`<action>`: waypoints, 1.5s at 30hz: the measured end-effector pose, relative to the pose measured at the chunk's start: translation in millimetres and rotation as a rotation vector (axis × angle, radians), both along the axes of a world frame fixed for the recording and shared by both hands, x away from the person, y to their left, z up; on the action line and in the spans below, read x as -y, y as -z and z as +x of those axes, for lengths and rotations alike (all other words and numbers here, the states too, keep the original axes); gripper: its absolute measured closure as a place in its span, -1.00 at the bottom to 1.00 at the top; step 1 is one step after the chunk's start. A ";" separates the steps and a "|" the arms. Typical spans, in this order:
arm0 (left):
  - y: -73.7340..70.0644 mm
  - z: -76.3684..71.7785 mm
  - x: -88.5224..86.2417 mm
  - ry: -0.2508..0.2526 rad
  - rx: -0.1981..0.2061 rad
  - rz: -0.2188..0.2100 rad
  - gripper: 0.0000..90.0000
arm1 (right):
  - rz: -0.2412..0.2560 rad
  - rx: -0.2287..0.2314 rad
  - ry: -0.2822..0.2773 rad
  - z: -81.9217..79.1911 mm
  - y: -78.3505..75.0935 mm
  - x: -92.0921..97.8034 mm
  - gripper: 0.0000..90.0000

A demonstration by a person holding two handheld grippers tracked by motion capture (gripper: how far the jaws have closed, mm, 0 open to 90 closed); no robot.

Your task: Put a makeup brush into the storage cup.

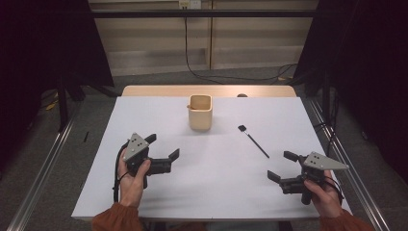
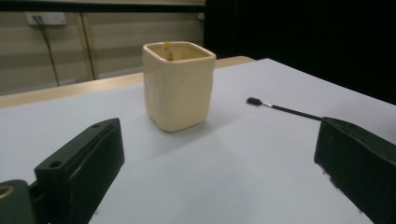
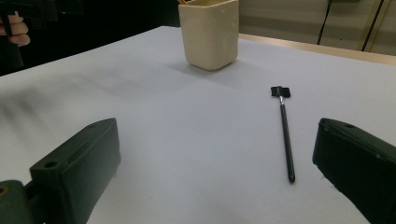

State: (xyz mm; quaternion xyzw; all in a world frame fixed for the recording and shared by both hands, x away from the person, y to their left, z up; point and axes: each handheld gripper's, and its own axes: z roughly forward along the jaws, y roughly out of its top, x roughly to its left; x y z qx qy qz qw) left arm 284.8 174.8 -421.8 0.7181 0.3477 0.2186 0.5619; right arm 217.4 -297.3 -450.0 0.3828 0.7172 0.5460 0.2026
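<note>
Yellowish stick (image 2: 167, 50) inside cup (image 2: 178, 86), left gripper view.

Legible text, labels, brands, numbers, signs: none found.

- Cream cup (image 1: 200, 111), far centre of the tabletop (image 1: 216, 173): plain walls, no print or mark.
- Black brush (image 1: 253, 141), right of the cup: no lettering readable on its handle.
- Left gripper (image 1: 164, 152) and right gripper (image 1: 281, 166): grey top plates carry small holes, no writing.
- White wall outlet (image 1: 189, 4), far wall: too small to read any marking.
</note>
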 end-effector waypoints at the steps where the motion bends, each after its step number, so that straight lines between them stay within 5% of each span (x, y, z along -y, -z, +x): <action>1: 3.5 -2.3 -2.6 -0.011 0.000 -0.011 -0.97 | 0.000 -0.002 -0.002 0.4 0.1 -0.3 -0.99; 8: 15.3 -14.8 -12.2 0.000 -0.045 -0.019 -0.97 | 0.001 -0.011 0.011 4.3 1.0 -0.2 -0.99; 10: 15.3 -19.8 -17.3 -0.001 -0.029 -0.037 -0.96 | -0.002 -0.011 0.010 3.4 0.6 0.0 -0.99; 12: 14.7 -22.8 -19.8 0.001 -0.011 -0.010 -0.97 | -0.005 -0.007 0.006 2.9 0.3 0.1 -1.00; 18: 16.1 -25.7 -23.8 -0.005 -0.029 -0.036 -0.97 | -0.004 -0.015 -0.006 3.0 -1.1 3.0 -1.00; 24: 17.7 -28.4 -21.5 0.035 -0.022 -0.007 -0.96 | 0.007 -0.026 -0.009 7.9 -0.8 2.5 -1.00; 34: 14.4 -33.7 -21.9 0.025 -0.029 -0.022 -0.96 | 0.016 -0.005 -0.015 23.7 -6.4 0.4 -1.00; 45: 14.2 -34.2 -22.4 0.022 -0.025 -0.024 -0.96 | -0.028 0.042 0.007 44.9 -21.5 0.4 -1.00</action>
